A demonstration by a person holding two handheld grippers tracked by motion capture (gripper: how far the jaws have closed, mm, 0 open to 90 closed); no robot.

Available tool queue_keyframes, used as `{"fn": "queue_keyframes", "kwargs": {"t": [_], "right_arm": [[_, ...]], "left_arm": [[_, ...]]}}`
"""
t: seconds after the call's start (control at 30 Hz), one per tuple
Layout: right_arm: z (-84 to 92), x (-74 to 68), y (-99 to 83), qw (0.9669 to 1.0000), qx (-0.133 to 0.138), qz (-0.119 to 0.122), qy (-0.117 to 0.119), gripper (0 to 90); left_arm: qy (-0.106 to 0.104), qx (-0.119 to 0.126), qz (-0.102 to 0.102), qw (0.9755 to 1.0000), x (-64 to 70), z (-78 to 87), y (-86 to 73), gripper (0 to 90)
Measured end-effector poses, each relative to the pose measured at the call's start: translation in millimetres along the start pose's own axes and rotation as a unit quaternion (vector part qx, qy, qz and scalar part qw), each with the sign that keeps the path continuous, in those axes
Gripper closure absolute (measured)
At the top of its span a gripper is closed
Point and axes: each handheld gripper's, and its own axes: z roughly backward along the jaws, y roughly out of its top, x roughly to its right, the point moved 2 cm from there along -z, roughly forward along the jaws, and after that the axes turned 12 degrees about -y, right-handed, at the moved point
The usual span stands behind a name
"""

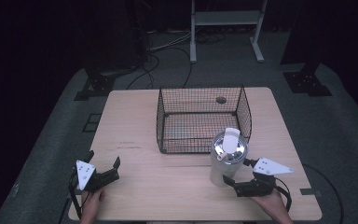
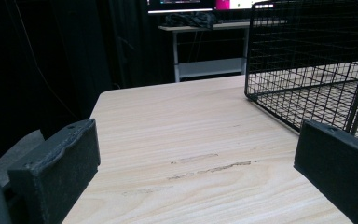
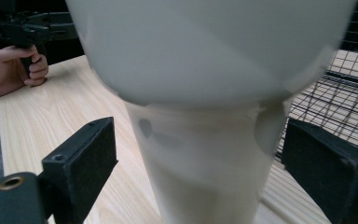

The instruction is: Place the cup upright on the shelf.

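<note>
Beside wire basket [image 1: 200, 119], tapered white tumbler [image 1: 226, 161]

Bare tabletop [image 1: 168, 182] open before left gripper [image 1: 103, 169], wire basket [image 1: 200, 119] blocking mid-table, white tumbler [image 1: 226, 161] standing between right gripper [image 1: 238, 176] jaws.

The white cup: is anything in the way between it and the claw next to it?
No, nothing visible. The right claw is open, and the white cup stands upright between its jaws in the right gripper view, with gaps on both sides. The wire basket is behind the cup, not between them.
</note>
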Motion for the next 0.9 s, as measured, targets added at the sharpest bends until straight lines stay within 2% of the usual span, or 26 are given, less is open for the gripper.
{"fn": "queue_keyframes", "kwargs": {"t": [0.2,0.3,0.47,0.63,0.73,0.9], "right_arm": [[-11.1,-0.7,0.7,0.9999,0.011,-0.005,-0.008,9.1],[-13.9,-1.2,0.7,0.9999,0.010,-0.005,-0.009,8.3],[-21.7,-2.6,1.5,0.9996,0.023,-0.012,-0.008,6.6],[-26.1,-3.8,2.8,0.9994,0.033,-0.010,-0.010,6.6],[-28.5,-4.6,3.7,0.9991,0.040,0.001,-0.012,7.3],[-31.5,-5.8,4.3,0.9986,0.051,-0.001,-0.012,7.3]], "left_arm": [[-0.001,0.000,-0.001,1.0000,0.3,0.3,0.0,0.0],[-0.002,0.001,-0.001,1.0000,0.2,0.2,-0.1,0.0],[-0.002,0.000,-0.001,1.0000,0.3,0.3,-0.1,0.0],[-0.001,0.000,-0.001,1.0000,0.3,0.3,0.0,0.0],[-0.002,0.001,-0.001,1.0000,0.1,0.2,-0.1,0.0],[-0.002,0.002,-0.001,1.0000,0.1,0.3,-0.1,0.0]]}}
